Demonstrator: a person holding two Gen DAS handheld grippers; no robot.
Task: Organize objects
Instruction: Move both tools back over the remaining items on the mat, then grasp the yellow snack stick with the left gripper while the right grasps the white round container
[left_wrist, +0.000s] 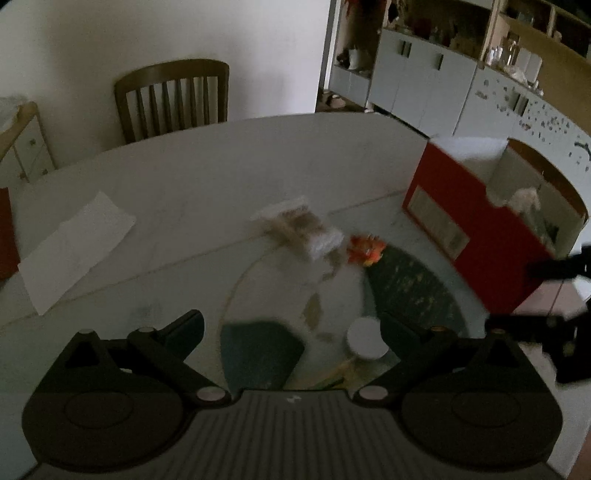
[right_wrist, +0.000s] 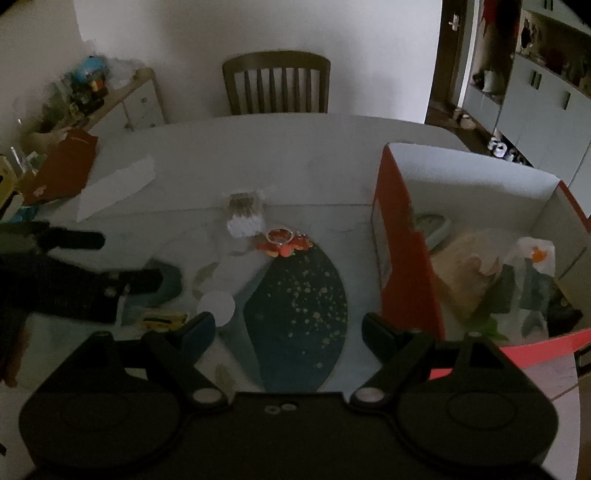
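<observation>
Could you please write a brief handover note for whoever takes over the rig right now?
Left gripper: open, empty, above the table.
Right gripper: open, empty, beside the red box.
On the table: clear packet, orange trinket, white round lid, yellow item, white paper.
Done: several items already lie in the red box.
Left: the loose table items, presumably for the box.

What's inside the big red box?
The right claw's view shows inside the red box: a pale round dish, a tan paper-like bundle and a clear bag with an orange spot. Whatever lies beneath them is covered, and the near corner is too dark to tell.
</observation>
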